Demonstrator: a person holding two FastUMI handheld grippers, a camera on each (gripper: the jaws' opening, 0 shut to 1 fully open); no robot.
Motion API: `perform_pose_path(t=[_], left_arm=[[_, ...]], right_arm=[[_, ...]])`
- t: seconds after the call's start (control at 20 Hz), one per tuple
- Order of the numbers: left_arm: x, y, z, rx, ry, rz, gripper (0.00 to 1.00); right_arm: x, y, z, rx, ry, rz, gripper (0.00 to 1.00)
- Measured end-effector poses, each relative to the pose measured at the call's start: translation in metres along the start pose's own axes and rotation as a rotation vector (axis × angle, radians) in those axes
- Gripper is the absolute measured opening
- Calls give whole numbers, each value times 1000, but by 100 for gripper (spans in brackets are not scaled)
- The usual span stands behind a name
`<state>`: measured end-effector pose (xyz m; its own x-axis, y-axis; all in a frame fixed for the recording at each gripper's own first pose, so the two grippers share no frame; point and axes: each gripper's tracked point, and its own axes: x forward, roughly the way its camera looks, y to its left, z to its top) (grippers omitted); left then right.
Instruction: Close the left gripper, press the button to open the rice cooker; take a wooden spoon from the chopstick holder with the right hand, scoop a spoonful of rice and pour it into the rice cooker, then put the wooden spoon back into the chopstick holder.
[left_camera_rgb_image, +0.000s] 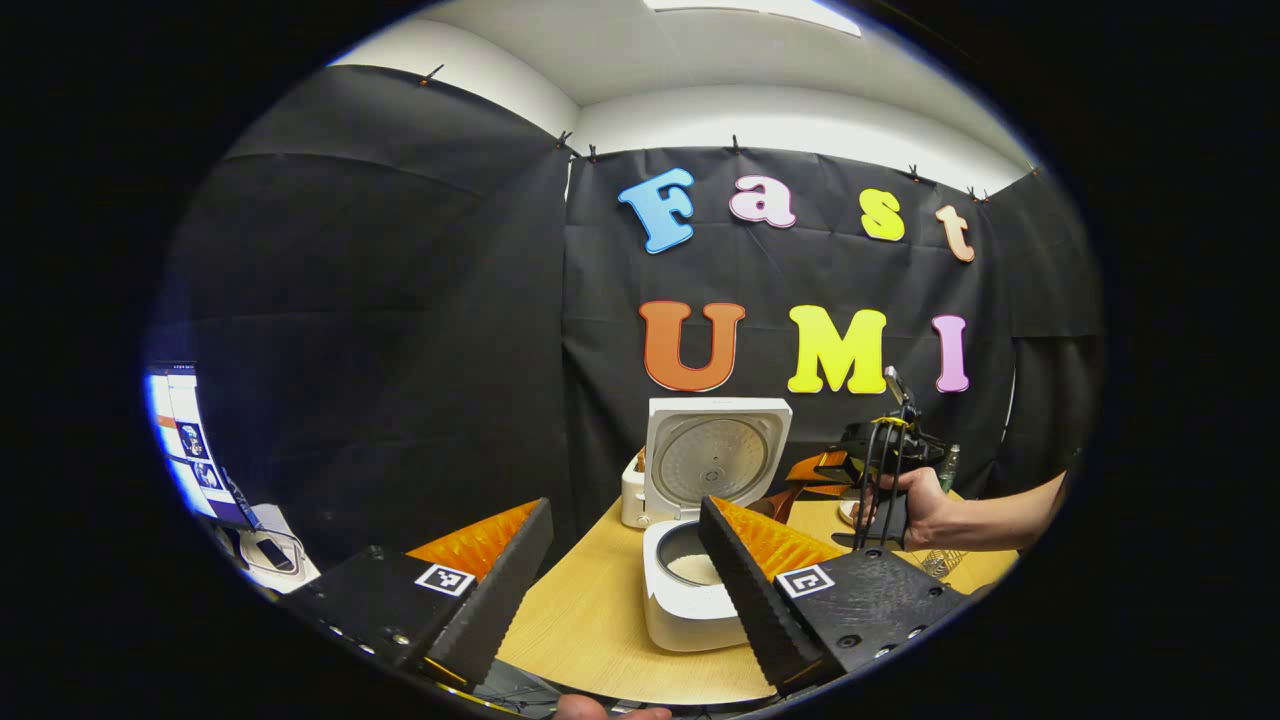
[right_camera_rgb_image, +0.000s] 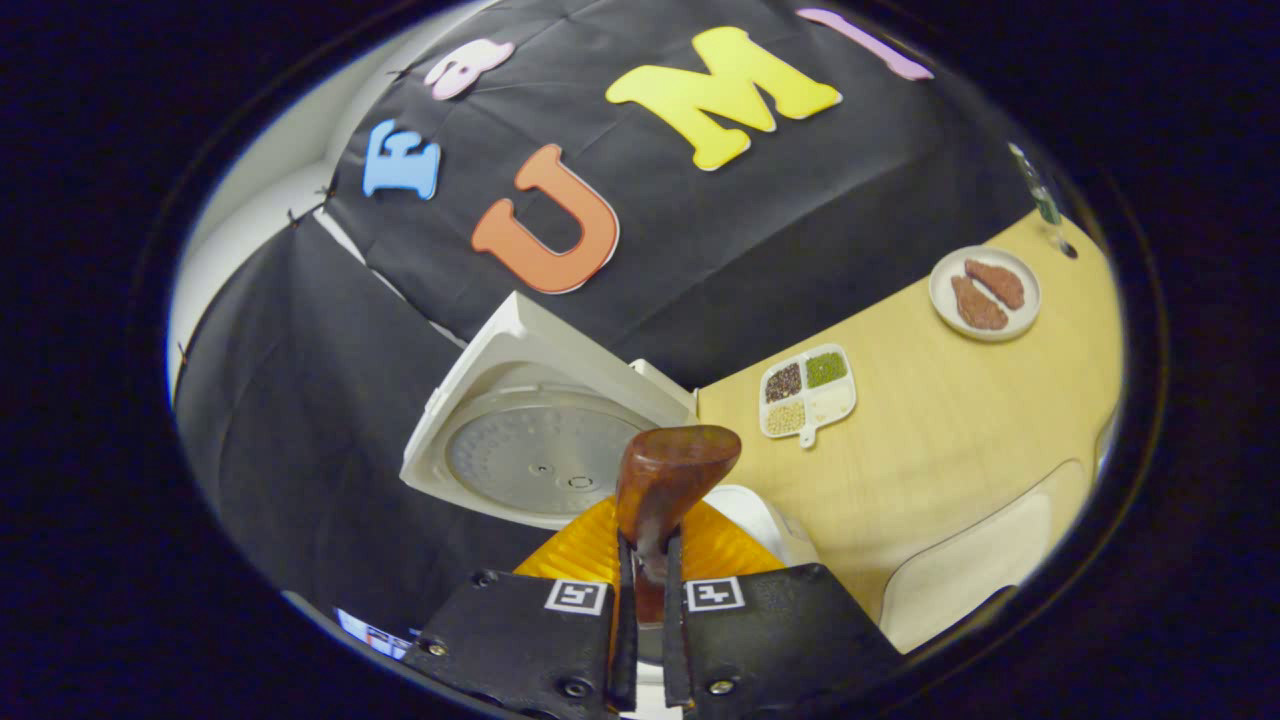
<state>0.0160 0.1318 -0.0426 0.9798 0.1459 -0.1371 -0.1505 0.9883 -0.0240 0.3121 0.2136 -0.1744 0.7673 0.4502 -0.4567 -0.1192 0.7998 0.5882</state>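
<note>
Wooden spoon (right_camera_rgb_image: 668, 478) — bowl forward (toward rice cooker (right_camera_rgb_image: 530, 430)) — between right gripper (right_camera_rgb_image: 645, 600) fingers.

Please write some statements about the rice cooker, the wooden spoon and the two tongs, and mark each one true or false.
1. The rice cooker has its lid closed. False: the lid stands open and upright.
2. The right tongs hold the wooden spoon between both fingers. True.
3. The left tongs are shut on the cooker's button. False: they are open and hold nothing.
4. White rice lies inside the cooker's pot. True.
5. The divided dish of grains sits on the wooden table. True.
6. The round plate is empty. False: two brown pieces of food lie on it.
</note>
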Motion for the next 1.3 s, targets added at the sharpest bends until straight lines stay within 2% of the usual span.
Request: perform_pose_path(t=[0.5, 0.85, 1.3], left_arm=[[0, -10, 6, -52, -1, 29, 94], [-13, -9, 7, -66, -3, 73, 94], [-22, -16, 15, -95, -31, 78, 94]], right_arm=[[2, 51, 4, -582, -63, -2, 16], [1, 67, 1, -803, -93, 16, 16], [-26, 108, -18, -1302, -204, 87, 15]])
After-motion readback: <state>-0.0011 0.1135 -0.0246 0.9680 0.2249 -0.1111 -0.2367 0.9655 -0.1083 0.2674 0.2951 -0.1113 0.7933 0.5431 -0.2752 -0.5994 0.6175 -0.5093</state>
